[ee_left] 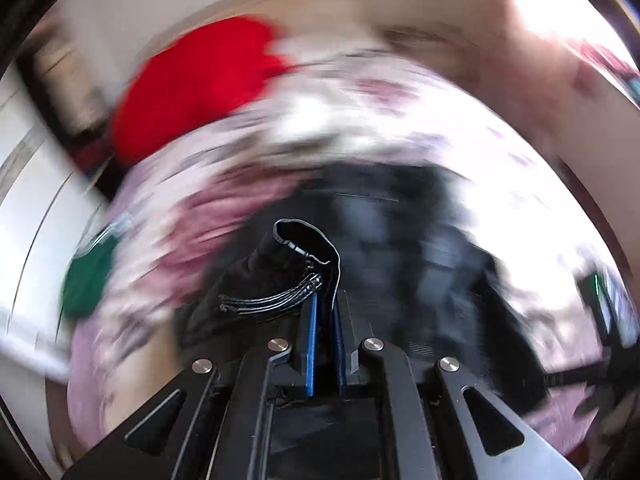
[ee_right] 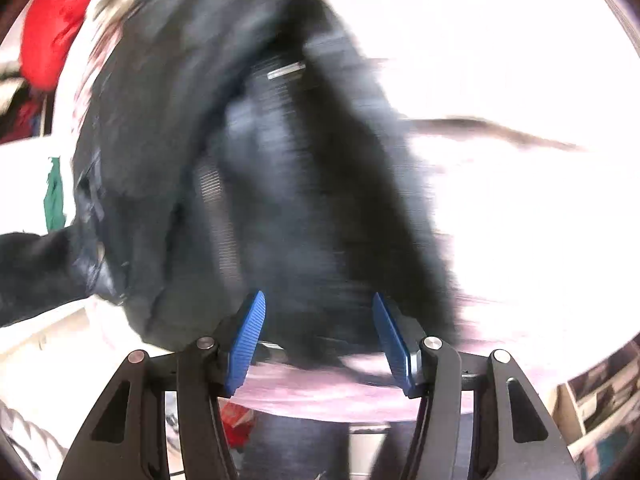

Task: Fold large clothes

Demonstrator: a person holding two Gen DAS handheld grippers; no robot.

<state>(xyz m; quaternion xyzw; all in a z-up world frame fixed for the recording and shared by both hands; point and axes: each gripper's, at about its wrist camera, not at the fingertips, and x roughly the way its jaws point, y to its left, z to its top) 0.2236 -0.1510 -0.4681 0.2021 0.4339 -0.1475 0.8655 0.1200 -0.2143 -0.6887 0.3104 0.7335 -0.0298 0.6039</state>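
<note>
Left gripper [ee_left: 325, 304]: jaws clenched on a fold of the black garment [ee_left: 280, 280]. The pinched bit is a hem or cuff w/ a stitched edge and a glossy ribbed band, standing up just past the blue pads. Rest of the garment trails away to the right in this view, dark and heavily blurred, over a bed [ee_left: 400, 120] w/ a pale pink-and-white floral cover.

Right gripper [ee_right: 318, 320]: jaws released, standing apart, nothing between the pads. Just beyond them lies the bulk of the same garment, a large black piece w/ dark blue-grey sheen, quilted or ribbed in places, a small pale strip near the top. Can't tell the garment type for sure; looks like a jacket. It sits on the bed near its front edge.

Count: 1 black garment, 2 grippers, 1 red item [ee_left: 200, 80] at the far side of the bed, 1 green item [ee_left: 88, 276] at the left edge of the left view.

Surface & room: bed cover washed out by bright light on the right. Pale wall behind. Shelves [ee_right: 600, 392] at lower right of the right view. Both views badly motion-blurred.
</note>
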